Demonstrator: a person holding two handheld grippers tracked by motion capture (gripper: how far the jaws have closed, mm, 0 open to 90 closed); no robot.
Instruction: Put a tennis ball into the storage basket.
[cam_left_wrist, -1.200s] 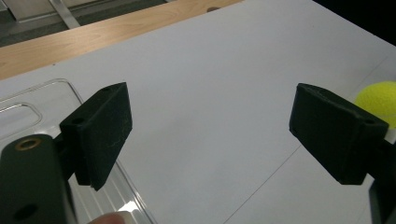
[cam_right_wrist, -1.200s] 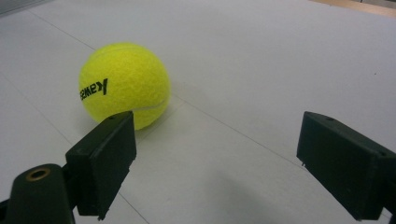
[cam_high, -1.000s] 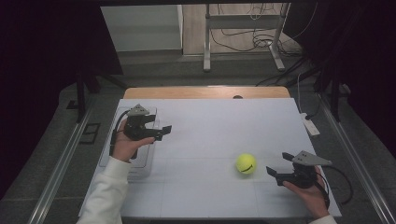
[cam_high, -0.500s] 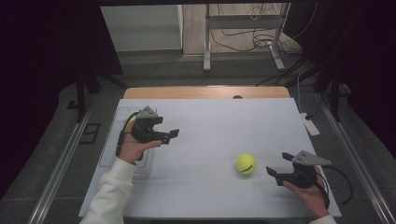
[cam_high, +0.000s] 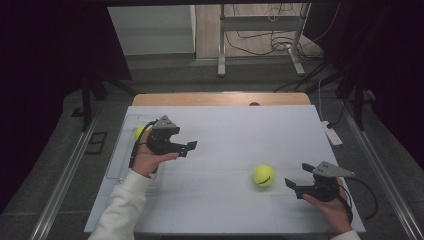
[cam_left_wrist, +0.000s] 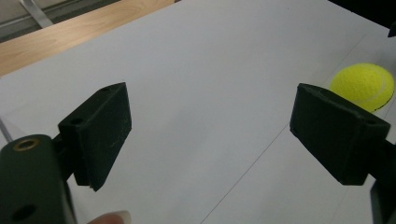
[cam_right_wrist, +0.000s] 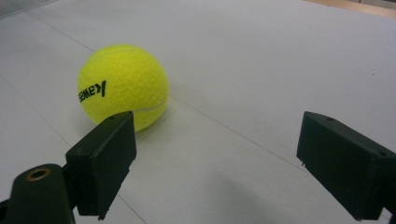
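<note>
ball: the yellow tennis ball (cam_high: 263, 175) lies free on the white table sheet (cam_high: 225, 130), in the near right part, touched by nothing.
ball from right gripper: the right gripper (cam_high: 295, 176) rests low on the sheet just to the right of the ball, and its jaws point toward it; in the right gripper view the ball (cam_right_wrist: 122, 86) sits ahead and a little to the left jaw side, not yet between the jaws.
ball from left gripper: the left gripper (cam_high: 191, 147) is held above the sheet, well apart from the ball; in the left gripper view the ball (cam_left_wrist: 364, 86) shows far off behind the right jaw.
nearer hand: the right one, clearly.
ball axis: round, so no long axis; any approach angle is good.
left jaws: wide apart, nothing between.
right jaws: wide apart, nothing between.
second ball: a yellow one (cam_high: 138, 132) lies in the clear tray (cam_high: 116, 160) behind the left hand (cam_high: 148, 159).
change: the left gripper came more to the middle of the table, toward the ball; the right gripper and the ball kept their place.
</note>
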